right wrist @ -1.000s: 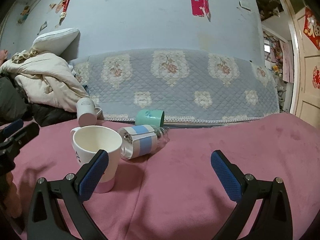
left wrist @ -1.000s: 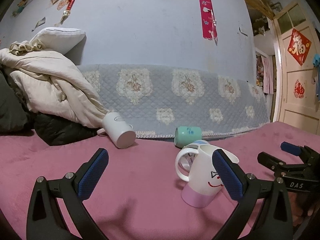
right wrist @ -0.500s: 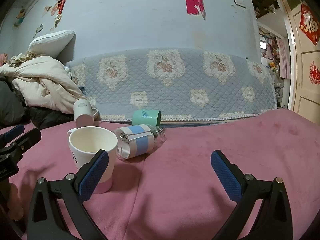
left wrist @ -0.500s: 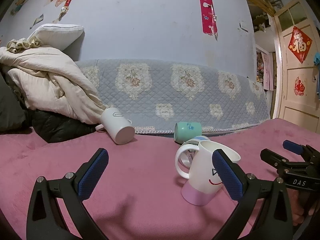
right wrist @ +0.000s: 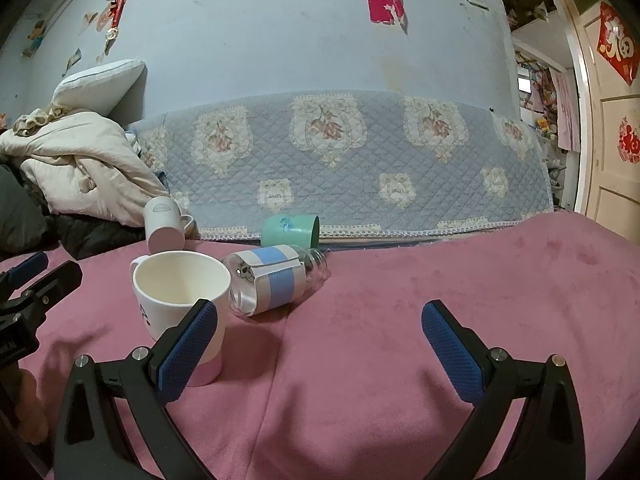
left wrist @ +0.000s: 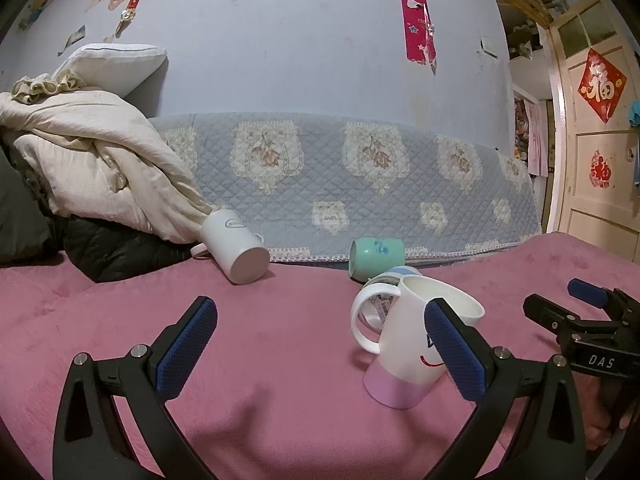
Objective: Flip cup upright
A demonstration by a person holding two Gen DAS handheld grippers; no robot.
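Note:
A white mug with a lilac base and a smiley face (left wrist: 408,348) stands upright on the pink blanket, mouth up; it also shows in the right wrist view (right wrist: 180,300). My left gripper (left wrist: 320,344) is open and empty, its right finger just in front of the mug. My right gripper (right wrist: 320,344) is open and empty, to the right of the mug. A white mug (left wrist: 236,246) (right wrist: 162,226), a green cup (left wrist: 376,256) (right wrist: 290,232) and a glass jar with a blue-and-white sleeve (right wrist: 272,284) lie on their sides behind it.
A heap of cream bedding (left wrist: 88,172) and a dark jacket (left wrist: 116,252) fill the left. A quilted blue cover (left wrist: 360,180) hangs along the wall behind the cups. A door (left wrist: 596,152) stands at the right. The right gripper also shows in the left wrist view (left wrist: 588,312).
Both grippers have drifted slightly, so the view has shifted a little. The upright mug and the lying cups have stayed in place.

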